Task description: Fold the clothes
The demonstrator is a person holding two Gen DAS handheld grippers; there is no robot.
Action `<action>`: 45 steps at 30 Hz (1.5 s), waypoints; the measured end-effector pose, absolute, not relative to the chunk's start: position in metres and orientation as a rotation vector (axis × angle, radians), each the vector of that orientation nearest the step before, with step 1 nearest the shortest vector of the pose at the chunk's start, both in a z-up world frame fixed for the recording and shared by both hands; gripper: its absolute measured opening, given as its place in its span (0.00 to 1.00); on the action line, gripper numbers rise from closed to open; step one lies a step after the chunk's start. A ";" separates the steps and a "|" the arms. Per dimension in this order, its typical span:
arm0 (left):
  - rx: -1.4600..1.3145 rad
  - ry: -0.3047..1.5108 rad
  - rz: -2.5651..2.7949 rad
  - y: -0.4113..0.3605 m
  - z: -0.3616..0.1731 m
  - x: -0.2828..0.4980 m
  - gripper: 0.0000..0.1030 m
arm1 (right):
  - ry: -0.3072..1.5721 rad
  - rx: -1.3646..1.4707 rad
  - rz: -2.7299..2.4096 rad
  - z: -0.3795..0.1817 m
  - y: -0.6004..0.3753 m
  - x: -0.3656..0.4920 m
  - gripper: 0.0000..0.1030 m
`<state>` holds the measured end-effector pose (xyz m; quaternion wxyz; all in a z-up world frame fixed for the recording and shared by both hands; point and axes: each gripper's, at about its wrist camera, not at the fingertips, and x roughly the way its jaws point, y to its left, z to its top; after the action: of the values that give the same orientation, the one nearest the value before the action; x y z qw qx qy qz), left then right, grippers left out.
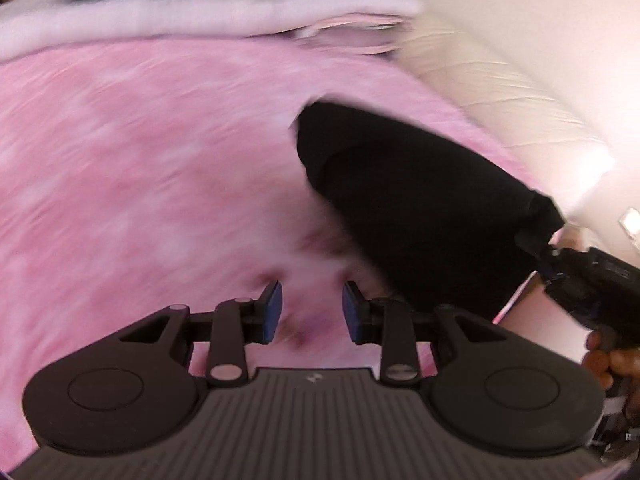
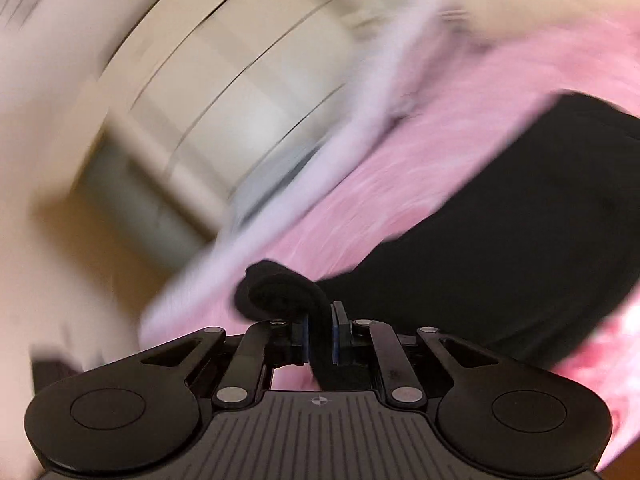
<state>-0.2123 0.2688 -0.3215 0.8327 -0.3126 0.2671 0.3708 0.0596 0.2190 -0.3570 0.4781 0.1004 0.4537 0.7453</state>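
A black garment (image 1: pixel 408 208) hangs stretched over a fluffy pink blanket (image 1: pixel 140 160). Its right end is bunched in my right gripper (image 1: pixel 544 248), which a hand (image 1: pixel 604 360) holds at the right edge of the left wrist view. In the right wrist view, the right gripper (image 2: pixel 320 332) is shut on a fold of the black garment (image 2: pixel 500 240), with a bunched tip poking out above its pads. My left gripper (image 1: pixel 312 304) hovers over the blanket left of the garment, open, with nothing between its blue pads (image 1: pixel 274 312).
A pale pink folded fabric (image 1: pixel 200 12) lies along the far edge of the blanket. Cream upholstery or bedding (image 1: pixel 500 80) is at the back right. Blurred cream furniture with panel lines (image 2: pixel 240 80) fills the left of the right wrist view.
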 end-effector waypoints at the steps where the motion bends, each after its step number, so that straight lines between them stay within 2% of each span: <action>1: -0.649 0.561 0.753 0.273 -0.321 -0.197 0.26 | 1.134 0.285 1.763 -0.361 0.221 0.076 0.09; 5: -0.618 0.575 0.634 0.289 -0.335 -0.133 0.26 | 1.292 0.332 1.551 -0.402 0.235 0.131 0.11; 7: -0.619 0.598 0.595 0.297 -0.345 -0.107 0.26 | 1.320 0.355 1.530 -0.411 0.239 0.139 0.21; 9: -0.609 0.625 0.571 0.300 -0.354 -0.087 0.26 | 1.297 0.390 1.548 -0.409 0.241 0.143 0.36; 10: -0.604 0.635 0.569 0.300 -0.358 -0.081 0.26 | 1.286 0.407 1.557 -0.408 0.242 0.145 0.39; 12: -0.598 0.647 0.566 0.300 -0.362 -0.074 0.26 | 1.262 0.442 1.575 -0.407 0.244 0.149 0.55; 14: -0.605 0.650 0.565 0.302 -0.365 -0.073 0.26 | 1.266 0.441 1.589 -0.410 0.246 0.152 0.62; 16: -0.619 0.650 0.568 0.304 -0.367 -0.074 0.26 | 1.297 0.381 1.567 -0.416 0.252 0.151 0.62; 17: -0.626 0.650 0.570 0.305 -0.368 -0.075 0.26 | 1.310 0.355 1.557 -0.419 0.254 0.151 0.57; 18: -0.633 0.650 0.571 0.306 -0.369 -0.075 0.26 | 1.296 0.311 1.555 -0.417 0.257 0.149 0.17; 19: -0.634 0.649 0.571 0.306 -0.368 -0.075 0.26 | 1.278 0.264 1.554 -0.414 0.259 0.146 0.10; 24: -0.606 0.608 0.543 0.313 -0.351 -0.066 0.25 | 1.008 0.158 1.643 -0.370 0.259 0.139 0.08; 28: -0.558 0.554 0.495 0.318 -0.333 -0.049 0.26 | 0.827 0.139 1.612 -0.346 0.261 0.153 0.08; 31: -0.541 0.570 0.463 0.321 -0.338 -0.034 0.26 | 0.717 0.135 1.552 -0.335 0.264 0.170 0.08; 35: -0.559 0.632 0.449 0.323 -0.363 -0.020 0.25 | 0.879 0.087 1.418 -0.382 0.274 0.195 0.09; 38: -0.546 0.634 0.447 0.318 -0.369 -0.022 0.25 | 0.950 0.157 1.378 -0.401 0.272 0.204 0.11; 40: -0.546 0.638 0.451 0.317 -0.371 -0.024 0.25 | 0.973 0.186 1.364 -0.402 0.270 0.207 0.24; 41: -0.552 0.640 0.452 0.318 -0.372 -0.026 0.25 | 0.999 0.167 1.330 -0.405 0.272 0.209 0.42; 42: -0.559 0.640 0.456 0.318 -0.372 -0.028 0.24 | 1.019 0.170 1.294 -0.403 0.267 0.212 0.55; 45: -0.560 0.637 0.487 0.317 -0.364 -0.037 0.25 | 1.049 0.204 1.227 -0.392 0.245 0.214 0.56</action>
<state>-0.0370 0.3166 -0.3639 0.8828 -0.2688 0.3061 0.2337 0.2136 0.2453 -0.3917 0.6867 0.0913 0.4687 0.5482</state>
